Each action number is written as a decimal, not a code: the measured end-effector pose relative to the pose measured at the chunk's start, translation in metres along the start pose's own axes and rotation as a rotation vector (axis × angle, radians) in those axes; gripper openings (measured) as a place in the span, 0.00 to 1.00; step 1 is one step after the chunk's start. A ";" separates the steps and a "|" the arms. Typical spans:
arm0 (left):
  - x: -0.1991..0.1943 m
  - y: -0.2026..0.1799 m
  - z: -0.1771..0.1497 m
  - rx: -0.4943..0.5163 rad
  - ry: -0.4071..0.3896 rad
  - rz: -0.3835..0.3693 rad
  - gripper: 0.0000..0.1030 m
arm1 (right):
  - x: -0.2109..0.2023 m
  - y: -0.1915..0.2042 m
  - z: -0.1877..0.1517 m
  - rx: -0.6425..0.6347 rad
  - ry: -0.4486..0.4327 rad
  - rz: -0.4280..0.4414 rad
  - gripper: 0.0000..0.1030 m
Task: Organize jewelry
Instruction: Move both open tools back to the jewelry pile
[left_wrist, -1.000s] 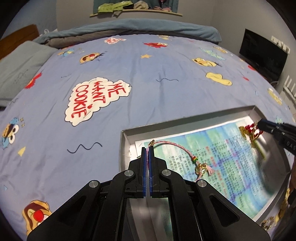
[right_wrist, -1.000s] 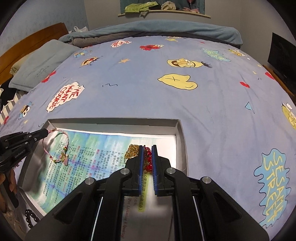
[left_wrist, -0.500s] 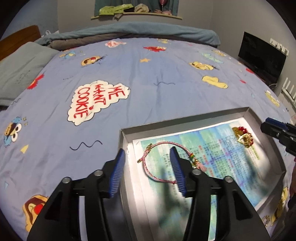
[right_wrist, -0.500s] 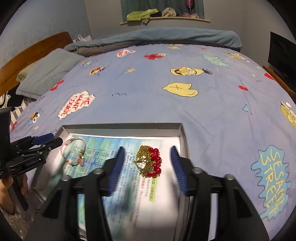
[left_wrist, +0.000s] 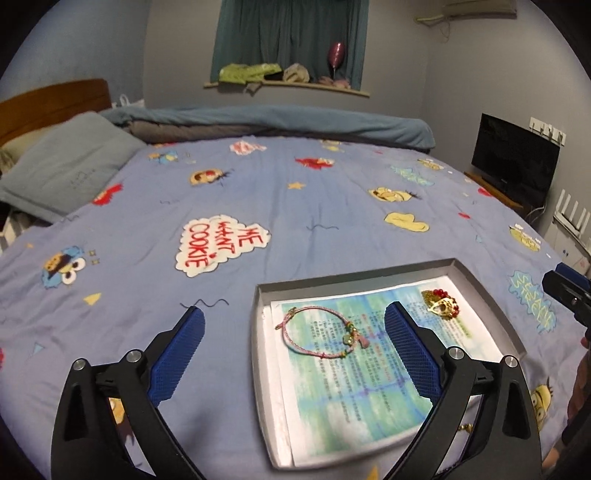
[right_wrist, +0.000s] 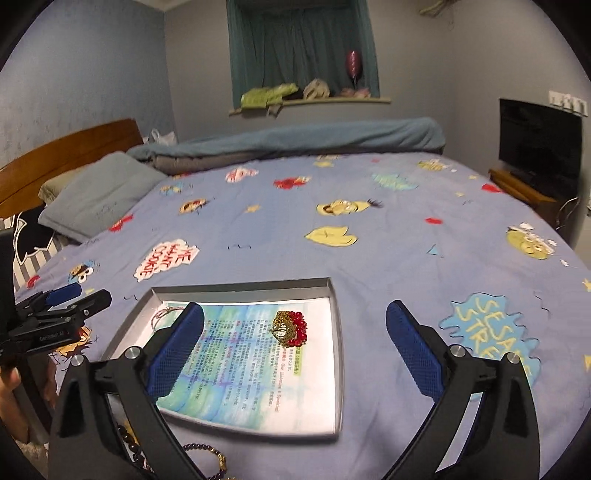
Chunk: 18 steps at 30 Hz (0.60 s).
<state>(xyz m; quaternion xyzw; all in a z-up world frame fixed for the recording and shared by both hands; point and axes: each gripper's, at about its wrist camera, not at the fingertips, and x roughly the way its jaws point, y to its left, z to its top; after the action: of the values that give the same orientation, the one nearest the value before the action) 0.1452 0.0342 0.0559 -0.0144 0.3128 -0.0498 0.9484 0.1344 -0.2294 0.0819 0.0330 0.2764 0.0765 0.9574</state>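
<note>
A shallow grey tray lined with a printed sheet lies on the bed; it also shows in the right wrist view. A pink cord bracelet lies in its left part, mostly hidden behind a finger in the right wrist view. A gold and red bead piece lies at the tray's far right, seen too in the right wrist view. My left gripper is open and empty, raised above the tray. My right gripper is open and empty, raised above the tray.
A dark bead bracelet and other beads lie on the bedsheet by the tray's near edge. The blue cartoon bedsheet spreads all around. A pillow and rolled blanket lie at the back, a TV at right.
Both grippers opened and let go: the pink bracelet and the gold and red piece now lie in the tray. Both grippers have since drawn back and up.
</note>
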 end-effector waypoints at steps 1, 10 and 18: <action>-0.005 -0.003 -0.002 0.008 -0.006 0.004 0.94 | -0.006 0.002 -0.003 -0.004 -0.010 0.000 0.95; -0.046 -0.012 -0.024 0.044 -0.049 -0.007 0.95 | -0.036 0.010 -0.018 -0.036 -0.020 0.012 0.95; -0.066 -0.005 -0.041 0.042 -0.036 -0.025 0.95 | -0.051 0.013 -0.035 -0.050 -0.002 0.022 0.95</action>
<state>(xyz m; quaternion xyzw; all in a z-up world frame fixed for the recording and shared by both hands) 0.0675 0.0359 0.0623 0.0010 0.2946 -0.0678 0.9532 0.0710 -0.2248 0.0803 0.0122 0.2728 0.0940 0.9574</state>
